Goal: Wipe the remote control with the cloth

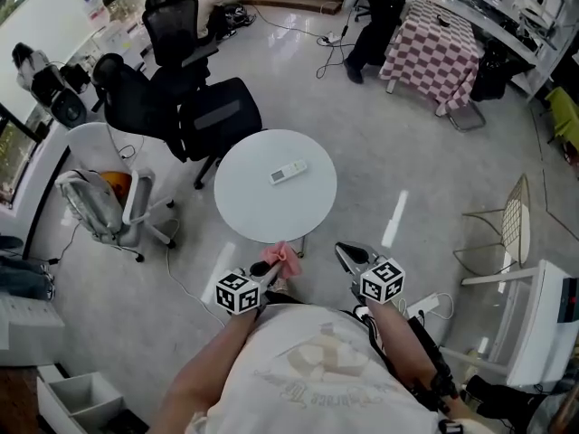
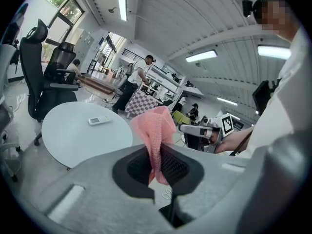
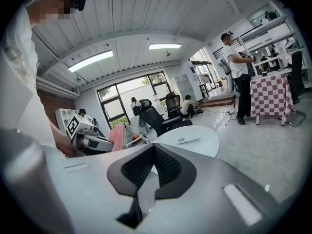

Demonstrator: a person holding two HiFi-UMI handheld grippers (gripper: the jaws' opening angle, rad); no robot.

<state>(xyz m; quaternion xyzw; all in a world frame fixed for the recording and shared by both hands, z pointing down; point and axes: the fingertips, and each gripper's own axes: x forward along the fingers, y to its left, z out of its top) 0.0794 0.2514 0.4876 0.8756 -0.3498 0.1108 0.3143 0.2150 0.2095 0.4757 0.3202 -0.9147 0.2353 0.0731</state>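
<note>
A white remote control (image 1: 288, 172) lies near the middle of the round white table (image 1: 249, 215); it also shows in the left gripper view as the remote (image 2: 99, 121) and in the right gripper view as the remote (image 3: 187, 140). My left gripper (image 1: 269, 267) is shut on a pink cloth (image 1: 287, 259), which sticks up between the jaws as the cloth (image 2: 156, 130). It hovers at the table's near edge. My right gripper (image 1: 346, 256) is shut with nothing between its jaws, just right of the table's near edge. Both grippers are well short of the remote.
Black office chairs (image 1: 194, 107) stand behind the table and a white chair (image 1: 109, 202) to its left. A wire chair (image 1: 511, 224) is on the right. A person (image 1: 375, 16) stands by a checkered-cloth table (image 1: 434, 48) at the back. A power strip (image 1: 425, 306) lies on the floor.
</note>
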